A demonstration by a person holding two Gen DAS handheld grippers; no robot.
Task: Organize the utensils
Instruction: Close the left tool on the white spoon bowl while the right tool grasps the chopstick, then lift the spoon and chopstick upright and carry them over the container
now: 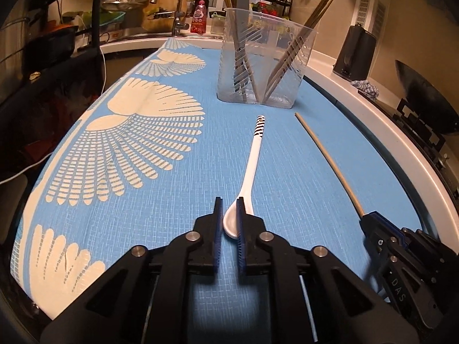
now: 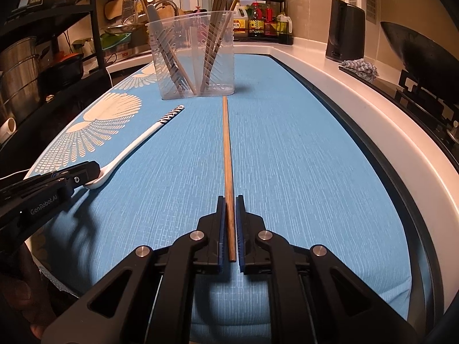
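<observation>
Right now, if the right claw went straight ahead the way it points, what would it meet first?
The right claw straddles the chopstick, which runs straight ahead toward the clear holder. That holder looks like the first obstacle, probably near its right front corner, though fisheye depth is uncertain. The spoon lies off to the left.

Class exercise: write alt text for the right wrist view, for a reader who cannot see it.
The right gripper straddles the near end of a wooden chopstick lying on a blue mat, pointing toward a clear utensil holder.
</observation>
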